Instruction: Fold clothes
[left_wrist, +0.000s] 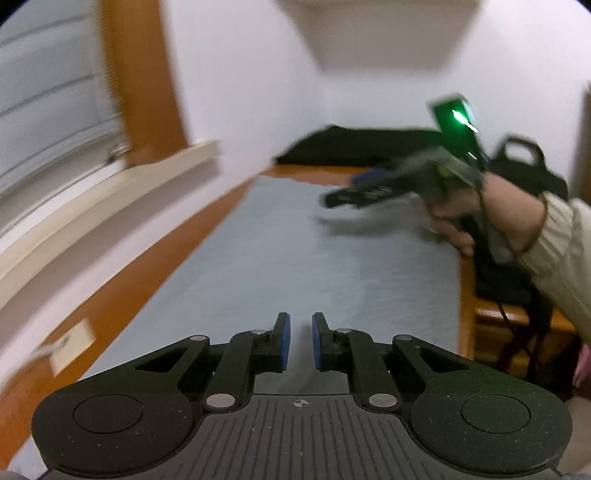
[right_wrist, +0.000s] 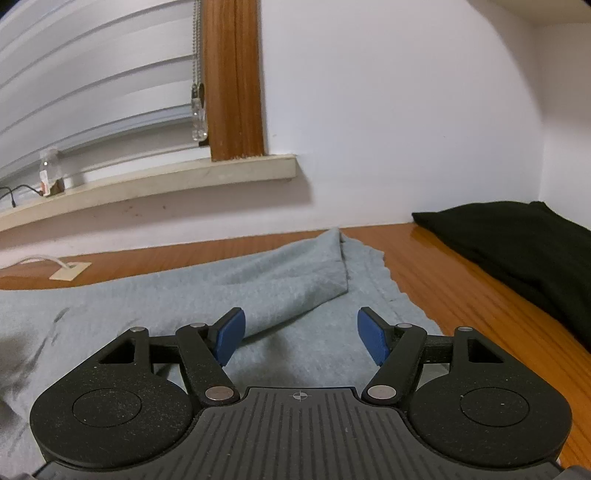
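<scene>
1. Grey garment lies spread on the wooden table, one folded sleeve lying on top of it toward the far wall; black cloth sits beyond the garment's far corner, apart.
2. Right gripper hovers just above the garment, jaws spread wide, nothing between them; probably best to lower onto the near edge beside the sleeve and take both layers.
3. Left gripper is over the garment's other end, jaws nearly together with a narrow gap, pinching nothing; likely needs opening before grabbing.
4. Lift both ends evenly to avoid dragging the garment off the table.
</scene>
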